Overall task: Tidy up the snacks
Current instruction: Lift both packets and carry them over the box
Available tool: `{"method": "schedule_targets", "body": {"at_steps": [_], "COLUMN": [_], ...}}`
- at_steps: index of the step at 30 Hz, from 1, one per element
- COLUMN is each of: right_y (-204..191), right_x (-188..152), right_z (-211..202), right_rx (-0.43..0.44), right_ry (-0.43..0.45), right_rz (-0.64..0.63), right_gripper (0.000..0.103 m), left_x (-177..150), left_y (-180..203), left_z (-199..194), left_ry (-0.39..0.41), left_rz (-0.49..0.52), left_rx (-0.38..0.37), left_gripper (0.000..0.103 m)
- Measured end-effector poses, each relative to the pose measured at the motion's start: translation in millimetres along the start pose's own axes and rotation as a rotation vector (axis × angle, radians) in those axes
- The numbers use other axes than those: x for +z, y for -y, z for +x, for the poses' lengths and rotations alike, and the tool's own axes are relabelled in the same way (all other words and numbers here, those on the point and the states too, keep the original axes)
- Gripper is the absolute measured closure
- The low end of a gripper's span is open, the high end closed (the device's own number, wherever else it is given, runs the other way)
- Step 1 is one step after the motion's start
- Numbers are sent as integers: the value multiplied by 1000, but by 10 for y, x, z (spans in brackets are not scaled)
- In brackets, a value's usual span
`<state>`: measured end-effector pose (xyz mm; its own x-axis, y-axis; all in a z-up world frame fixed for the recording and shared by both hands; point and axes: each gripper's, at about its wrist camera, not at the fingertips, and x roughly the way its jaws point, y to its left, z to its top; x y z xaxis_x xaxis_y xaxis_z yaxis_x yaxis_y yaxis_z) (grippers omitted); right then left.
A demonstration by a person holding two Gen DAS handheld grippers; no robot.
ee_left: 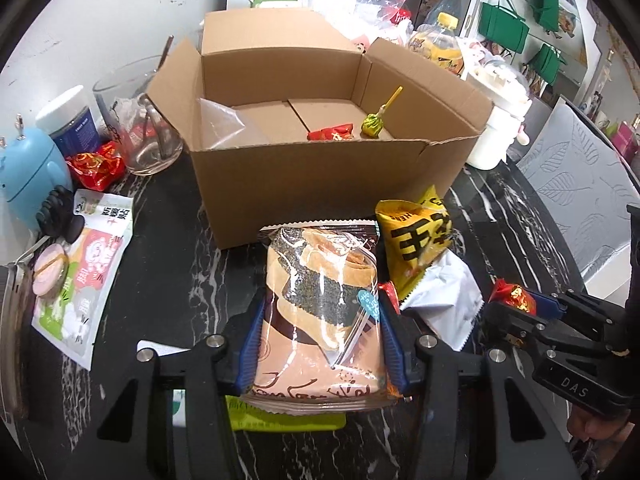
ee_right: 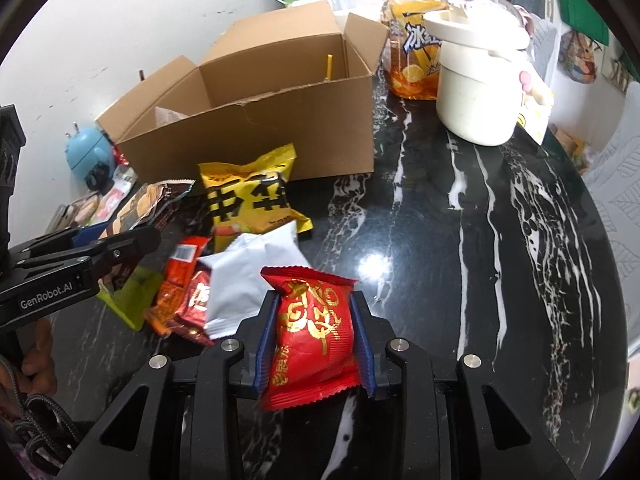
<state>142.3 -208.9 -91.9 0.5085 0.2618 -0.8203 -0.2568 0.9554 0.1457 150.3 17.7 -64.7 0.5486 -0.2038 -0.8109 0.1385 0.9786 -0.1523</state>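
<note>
Inside, cardboard box (ee_left: 320, 160) holds lollipop (ee_left: 372, 124), red candy (ee_left: 331, 132).

Black marble bench (ee_right: 500, 240) with white veining fills lower and right of right wrist frame; bright ceiling-light glare on it near centre. White wall (ee_left: 120, 12) across upper left of both frames. Grey leaf-embossed chair back (ee_left: 576, 200) at right edge. Green bags (ee_left: 504, 26) hanging upper right.

Black marble table (ee_right: 480, 240); cream lidded pot (ee_right: 476, 80) beside orange drink bottle (ee_right: 412, 40). Glass jug (ee_left: 144, 128), blue gadget (ee_left: 28, 176) at left.
</note>
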Motion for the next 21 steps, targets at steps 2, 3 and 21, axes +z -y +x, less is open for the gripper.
{"method": "schedule_targets", "body": {"at_steps": [2, 3, 21], "right_y": [-36, -55, -250], "right_x": [-14, -20, 117], "right_z": [-44, -60, -327], "right_rx": [2, 4, 31], "right_ry": [3, 5, 39], "right_rz": [-6, -9, -50], "right_gripper": [69, 69, 69], "left_x": [-13, -23, 64], "left_y": [12, 20, 141], "left_z": [-45, -71, -490], "left_ry": [4, 5, 90], "left_rz": [2, 4, 25], "left_rx": [-5, -8, -40], "left_gripper": [53, 53, 53]}}
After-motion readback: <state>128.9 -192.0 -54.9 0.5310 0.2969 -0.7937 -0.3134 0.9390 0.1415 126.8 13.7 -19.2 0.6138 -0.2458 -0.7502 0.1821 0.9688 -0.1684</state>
